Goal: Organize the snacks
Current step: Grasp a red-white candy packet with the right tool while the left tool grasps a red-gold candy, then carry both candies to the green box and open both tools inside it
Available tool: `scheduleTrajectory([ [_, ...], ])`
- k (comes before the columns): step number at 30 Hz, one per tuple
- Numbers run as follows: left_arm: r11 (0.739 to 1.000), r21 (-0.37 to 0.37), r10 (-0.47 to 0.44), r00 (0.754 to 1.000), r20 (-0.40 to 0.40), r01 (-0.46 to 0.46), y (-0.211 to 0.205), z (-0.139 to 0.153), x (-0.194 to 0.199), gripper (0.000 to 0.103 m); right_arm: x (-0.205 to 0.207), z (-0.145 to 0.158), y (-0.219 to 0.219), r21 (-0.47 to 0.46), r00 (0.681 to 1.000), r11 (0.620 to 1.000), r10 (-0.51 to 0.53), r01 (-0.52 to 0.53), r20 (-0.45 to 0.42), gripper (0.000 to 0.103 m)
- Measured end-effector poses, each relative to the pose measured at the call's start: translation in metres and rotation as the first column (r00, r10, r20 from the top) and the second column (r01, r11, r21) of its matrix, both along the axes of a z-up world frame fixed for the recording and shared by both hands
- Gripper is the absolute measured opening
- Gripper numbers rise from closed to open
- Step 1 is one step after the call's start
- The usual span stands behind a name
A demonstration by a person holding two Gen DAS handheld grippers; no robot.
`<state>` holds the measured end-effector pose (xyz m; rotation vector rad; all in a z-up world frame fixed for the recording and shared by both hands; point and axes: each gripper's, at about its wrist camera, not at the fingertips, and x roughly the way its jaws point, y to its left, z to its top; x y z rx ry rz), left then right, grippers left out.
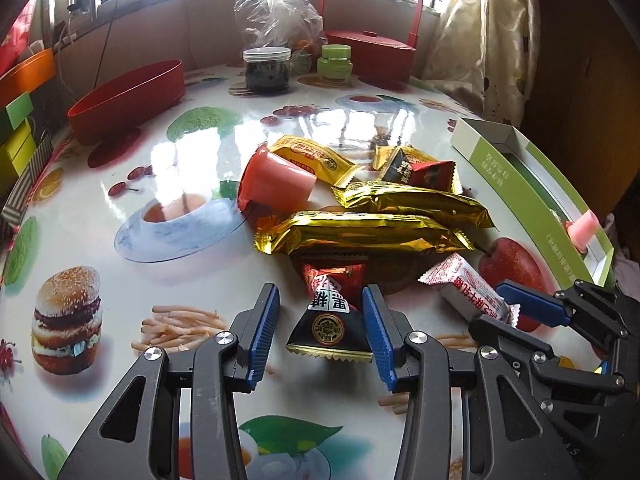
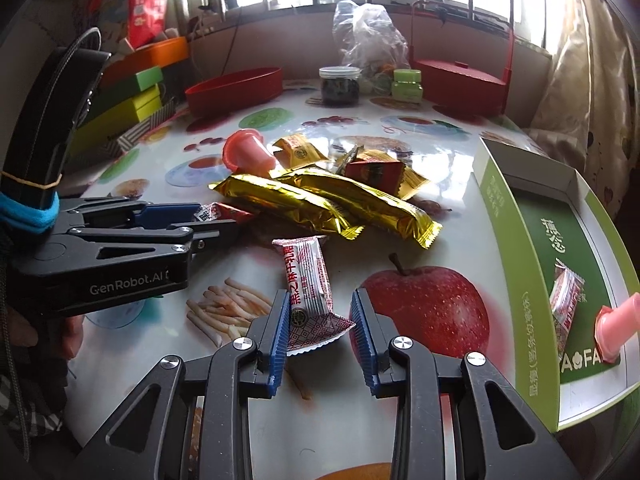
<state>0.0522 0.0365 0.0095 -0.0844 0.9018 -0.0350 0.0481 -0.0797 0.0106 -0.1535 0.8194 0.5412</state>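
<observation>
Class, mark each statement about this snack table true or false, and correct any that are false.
1. A pink jelly cup lies inside the green box. True.
2. The two gold packets stand upright. False: they lie flat on the table, side by side.
3. A white and red packet sits between the fingers of the right claw. True.
4. The dark jar at the back has no lid. False: a pale lid covers it.
</observation>
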Motion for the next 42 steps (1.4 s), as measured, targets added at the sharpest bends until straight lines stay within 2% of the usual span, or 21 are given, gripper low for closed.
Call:
scheduleTrajectory([
  [2, 1.000, -0.002, -0.003, 1.000, 0.002, 0.003, -0.001, 0.000, -0.001, 0.036, -0.001, 0.001, -0.002, 0.004, 1.000, 1.000, -0.004, 0.004, -0.001, 0.030],
  [26, 0.998, -0.007, -0.065, 0.996, 0.052, 0.066, -0.025, 0.019, -0.019, 0.034, -0.010, 0.014, -0.019, 0.041, 0.998, 0.998, -0.048, 0.047, 0.033, 0.030],
  [42, 0.991, -0.022, -0.131, 0.988, 0.087, 0.133, -0.050, 0.035, -0.014, 0.034, -0.013, 0.034, -0.049, 0.082, 0.988, 0.989, -0.133, 0.126, 0.077, 0.029],
])
